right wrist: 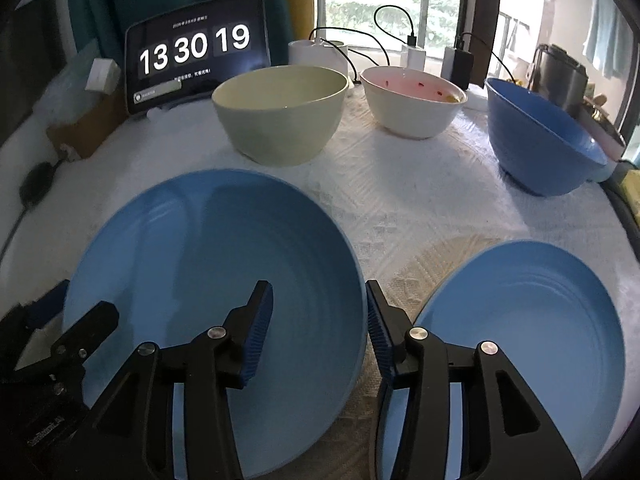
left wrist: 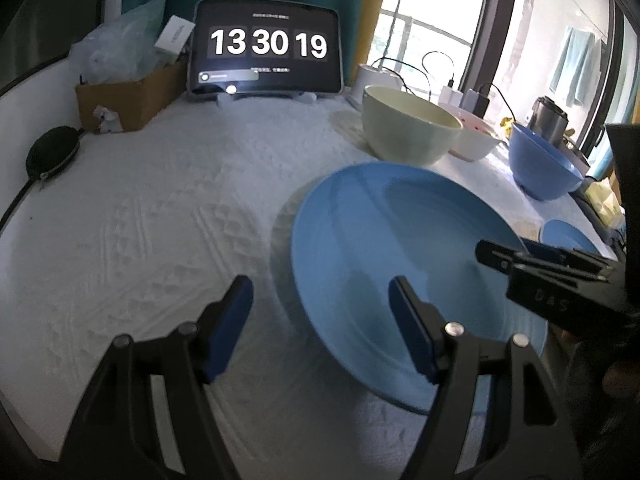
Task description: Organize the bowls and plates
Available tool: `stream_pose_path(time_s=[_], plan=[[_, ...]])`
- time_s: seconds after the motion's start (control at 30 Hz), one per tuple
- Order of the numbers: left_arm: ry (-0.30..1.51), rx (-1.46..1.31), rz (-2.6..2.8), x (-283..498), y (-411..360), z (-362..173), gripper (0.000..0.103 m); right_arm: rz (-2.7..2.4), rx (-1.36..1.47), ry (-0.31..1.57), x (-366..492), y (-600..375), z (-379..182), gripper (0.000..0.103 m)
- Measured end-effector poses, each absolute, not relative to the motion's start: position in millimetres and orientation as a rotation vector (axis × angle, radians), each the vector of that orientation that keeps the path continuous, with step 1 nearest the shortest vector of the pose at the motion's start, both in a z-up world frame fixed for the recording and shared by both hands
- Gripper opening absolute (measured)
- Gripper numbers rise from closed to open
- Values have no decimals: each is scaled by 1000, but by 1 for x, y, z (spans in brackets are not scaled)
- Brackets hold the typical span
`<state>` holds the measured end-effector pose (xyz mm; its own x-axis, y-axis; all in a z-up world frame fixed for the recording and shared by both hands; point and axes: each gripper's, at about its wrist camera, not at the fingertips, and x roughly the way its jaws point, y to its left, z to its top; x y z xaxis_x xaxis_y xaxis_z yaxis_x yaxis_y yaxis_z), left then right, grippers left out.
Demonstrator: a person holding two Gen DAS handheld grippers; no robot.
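A desk [right wrist: 400,184] covered with a white textured cloth holds two blue plates and three bowls. The large blue plate [right wrist: 212,280] lies flat near the front, with the small blue plate [right wrist: 524,320] just beside it on its right. The right claw [right wrist: 320,328] is spread wide and holds nothing; its left finger hangs over the inside of the large plate while its right finger sits over the gap between the two plates, so the large plate's right rim runs between the fingers. From the left wrist view, the left claw [left wrist: 320,316] is also spread and empty, straddling the large plate's [left wrist: 400,264] left rim: one finger lies over the bare cloth, the other over the plate's surface. Whether any finger touches the plate cannot be told. Well behind the plates stand a pale green bowl [right wrist: 280,112], a white bowl [right wrist: 412,108] with a pinkish inside to its right, and a tilted blue bowl [right wrist: 540,144] at the far right. A tablet [right wrist: 196,68] showing 13 30 19 stands at the back left, beside a cardboard box [left wrist: 128,96].
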<state>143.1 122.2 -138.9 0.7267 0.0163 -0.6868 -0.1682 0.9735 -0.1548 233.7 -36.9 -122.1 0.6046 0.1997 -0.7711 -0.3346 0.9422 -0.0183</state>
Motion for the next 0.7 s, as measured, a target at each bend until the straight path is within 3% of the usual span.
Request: stream_pose_path(time_s=[0.7], plan=[[722, -188, 76, 134, 115, -134, 62, 362, -174, 787, 213, -35, -106, 44]])
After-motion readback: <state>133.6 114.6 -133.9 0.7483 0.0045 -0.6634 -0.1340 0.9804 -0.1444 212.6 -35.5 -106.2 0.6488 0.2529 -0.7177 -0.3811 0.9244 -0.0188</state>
